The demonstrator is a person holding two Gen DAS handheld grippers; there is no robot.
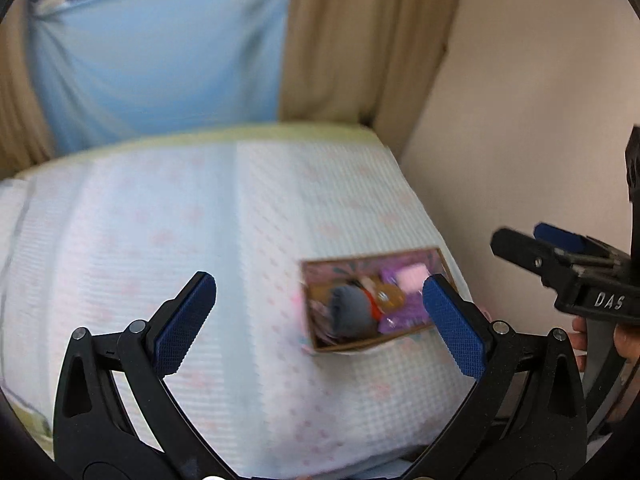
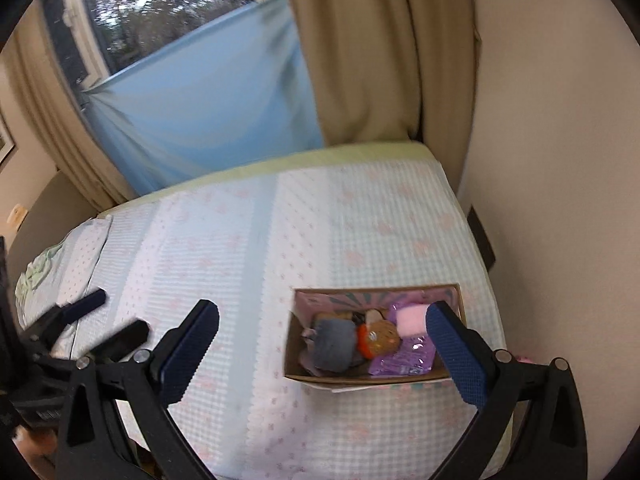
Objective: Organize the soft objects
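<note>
A cardboard box (image 2: 316,378) lies on the bed near its right side. It holds a grey plush (image 2: 334,344), a tan toy with orange (image 2: 380,342), a pink soft block (image 2: 412,320) and a purple packet (image 2: 404,360). The box also shows in the left wrist view (image 1: 344,347). My left gripper (image 1: 320,320) is open and empty above the bed, left of the box. My right gripper (image 2: 322,346) is open and empty, above the box's near side. It also shows in the left wrist view (image 1: 556,248).
The bed (image 2: 240,260) has a pale blue and white patterned cover. A beige wall (image 2: 560,160) runs along its right side. Beige curtains (image 2: 360,60) and a blue cloth (image 2: 208,100) hang behind it. A rumpled pillow (image 2: 44,272) lies at the left.
</note>
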